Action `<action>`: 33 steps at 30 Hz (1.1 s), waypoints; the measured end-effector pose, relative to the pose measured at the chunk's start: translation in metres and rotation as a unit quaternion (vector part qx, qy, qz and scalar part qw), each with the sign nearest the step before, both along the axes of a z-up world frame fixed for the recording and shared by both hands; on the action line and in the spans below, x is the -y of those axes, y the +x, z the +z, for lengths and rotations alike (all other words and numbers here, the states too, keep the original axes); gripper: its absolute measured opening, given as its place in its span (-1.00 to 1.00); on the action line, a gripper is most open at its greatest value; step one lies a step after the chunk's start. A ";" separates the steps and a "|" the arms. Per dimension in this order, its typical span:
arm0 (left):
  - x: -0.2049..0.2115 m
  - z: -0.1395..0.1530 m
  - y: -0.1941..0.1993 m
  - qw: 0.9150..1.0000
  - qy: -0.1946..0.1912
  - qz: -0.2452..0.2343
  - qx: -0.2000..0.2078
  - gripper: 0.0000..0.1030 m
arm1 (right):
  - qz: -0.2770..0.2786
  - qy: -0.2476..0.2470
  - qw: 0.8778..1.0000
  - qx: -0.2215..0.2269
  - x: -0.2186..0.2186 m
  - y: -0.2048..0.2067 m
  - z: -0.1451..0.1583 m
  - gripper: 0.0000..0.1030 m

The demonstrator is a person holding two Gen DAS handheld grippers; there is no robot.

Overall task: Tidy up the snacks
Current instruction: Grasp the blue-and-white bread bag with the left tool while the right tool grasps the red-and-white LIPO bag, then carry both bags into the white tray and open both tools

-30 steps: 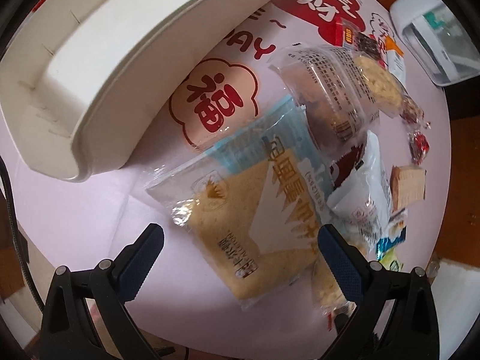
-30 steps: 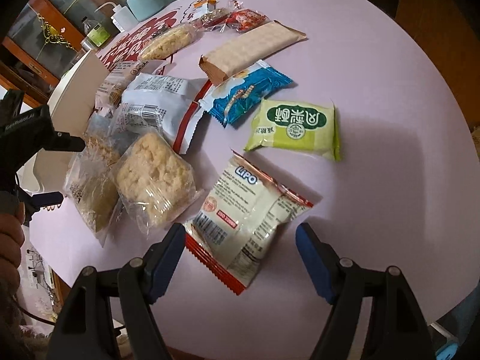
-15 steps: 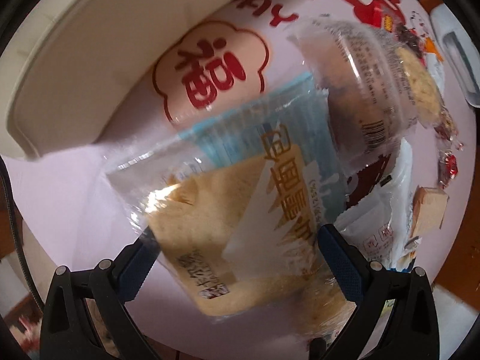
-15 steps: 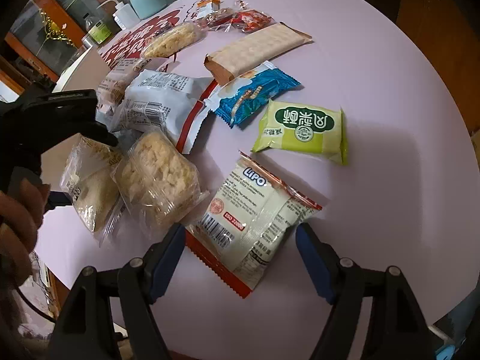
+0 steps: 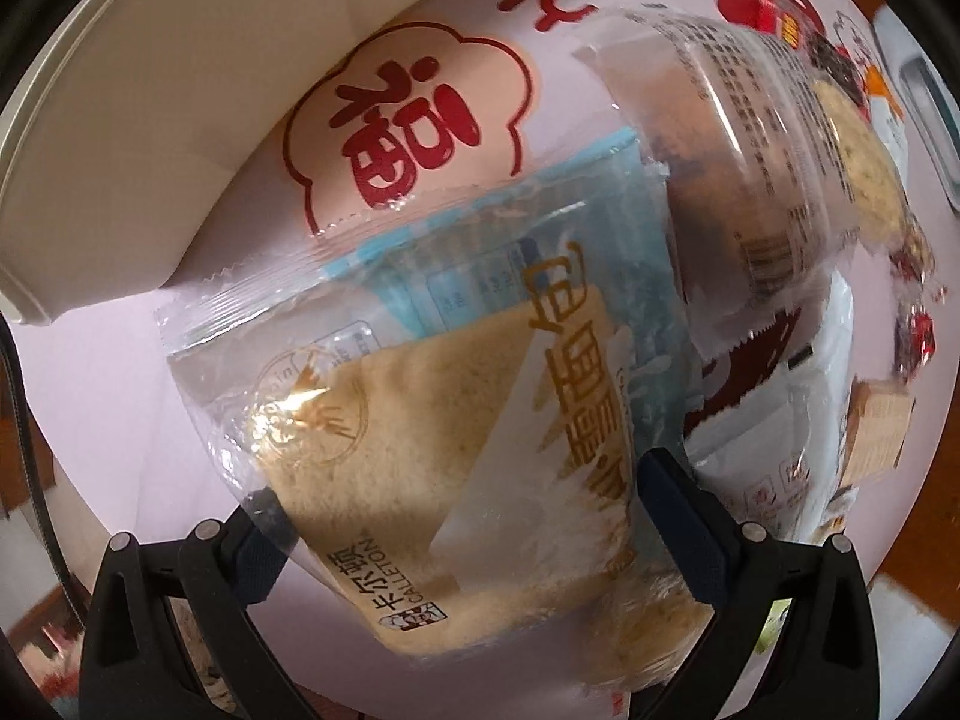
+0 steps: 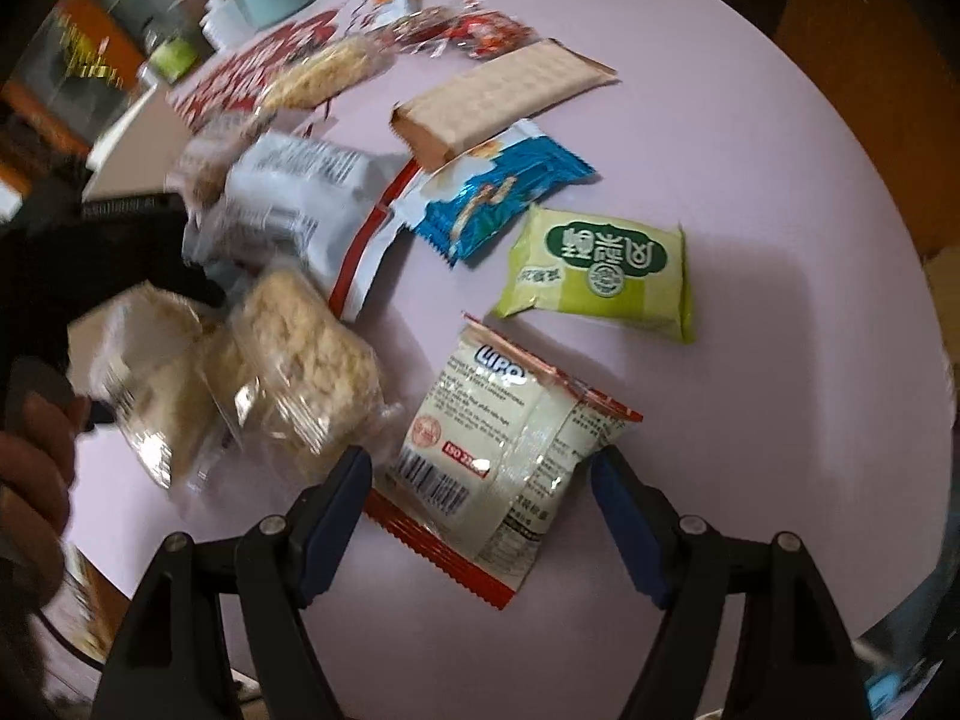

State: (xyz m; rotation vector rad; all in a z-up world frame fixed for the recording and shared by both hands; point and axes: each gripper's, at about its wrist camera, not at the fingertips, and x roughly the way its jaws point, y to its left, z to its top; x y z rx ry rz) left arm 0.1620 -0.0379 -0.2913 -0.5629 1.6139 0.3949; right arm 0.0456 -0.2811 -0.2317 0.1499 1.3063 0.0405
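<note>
Between the spread-apart left gripper (image 5: 462, 531) fingers: clear-wrapped sandwich cake pack (image 5: 444, 468), soft, light, slippery film; pinch mid-body gently. Right gripper (image 6: 477, 507) gapes, unclamped, over LiPO packet (image 6: 510, 456).

table (image 6: 750, 192): round, pale pink | floor (image 6: 864, 90): orange-brown | cabinet (image 6: 78, 78): gilt trim, blurred

My left gripper (image 5: 459, 531) straddles the sandwich pack (image 5: 432, 420), which lies on the table (image 5: 96, 396) just in front of the bin (image 5: 120, 138). My right gripper (image 6: 477, 513) straddles the Lipo pack (image 6: 498, 462). Left of it lies the rice cake (image 6: 306, 366); behind it, the green pack (image 6: 600, 270).
</note>
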 end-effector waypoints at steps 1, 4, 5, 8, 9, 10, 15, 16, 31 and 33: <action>0.000 0.000 0.000 1.000 0.002 -0.011 0.002 1.00 | 0.005 -0.009 1.000 0.003 -0.002 -0.001 0.000 0.46; 0.004 0.001 0.001 1.000 0.004 -0.026 0.007 0.99 | 0.014 -0.037 0.999 0.014 -0.006 -0.002 -0.001 0.27; 0.004 0.002 -0.001 0.999 0.004 -0.032 0.009 0.99 | 0.016 -0.045 0.999 0.018 -0.006 -0.001 -0.001 0.18; 0.010 0.009 -0.002 0.998 0.013 -0.053 0.022 0.87 | 0.012 -0.044 0.999 0.023 -0.003 0.000 0.000 -0.05; 0.014 0.014 -0.003 0.997 0.014 -0.065 0.030 0.84 | 0.009 -0.039 0.999 0.023 -0.002 0.000 0.000 -0.09; 0.014 0.016 -0.004 0.996 0.012 -0.075 0.037 0.80 | 0.009 -0.035 0.999 0.023 0.000 0.000 0.000 -0.09; 0.014 0.019 -0.007 0.993 -0.003 -0.109 0.046 0.69 | 0.003 -0.024 0.999 0.028 0.006 -0.008 0.007 -0.10; 0.013 0.020 -0.008 0.992 -0.004 -0.116 0.046 0.66 | 0.000 -0.021 0.999 0.032 0.008 -0.010 0.010 -0.10; 0.003 0.087 -0.060 0.966 0.053 -0.222 0.123 0.09 | 0.000 0.001 0.994 0.109 -0.008 -0.021 0.062 -0.10; -0.002 0.107 -0.066 0.959 0.068 -0.232 0.150 0.07 | 0.008 0.006 0.993 0.119 -0.016 -0.022 0.069 -0.10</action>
